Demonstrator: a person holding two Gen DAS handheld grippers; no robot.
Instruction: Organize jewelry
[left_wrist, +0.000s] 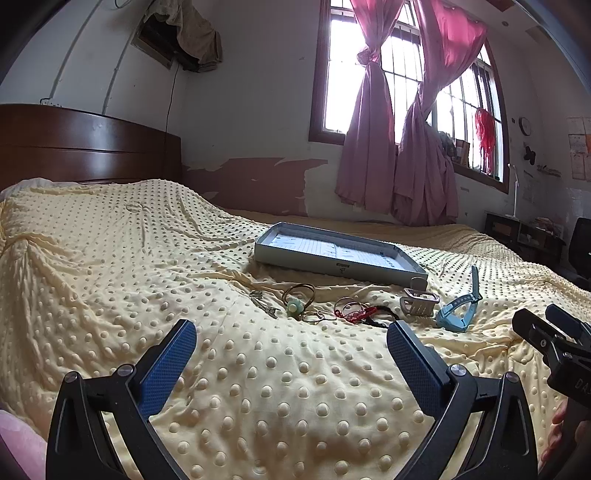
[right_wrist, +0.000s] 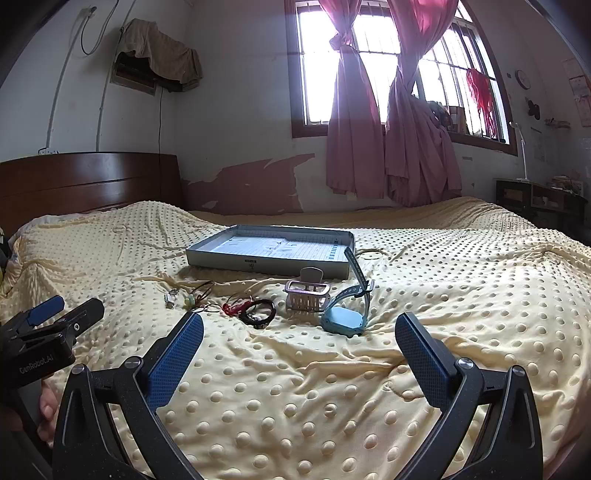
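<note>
1. We hold left gripper (left_wrist: 291, 339) and right gripper (right_wrist: 299, 332) spread wide, both empty.
2. Jewelry pile (left_wrist: 332, 312) sits beyond our fingertips; blue watch (right_wrist: 341, 319) just ahead, between right fingers.
3. Grey tray (right_wrist: 266, 264) lies farther back.

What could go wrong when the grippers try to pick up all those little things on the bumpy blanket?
The thin rings lie flat in the soft blanket, so a gripper might pinch cloth instead. The red string touches the black bracelet, so one could drag the other. The blue watch has a strap sticking up that may snag.
</note>
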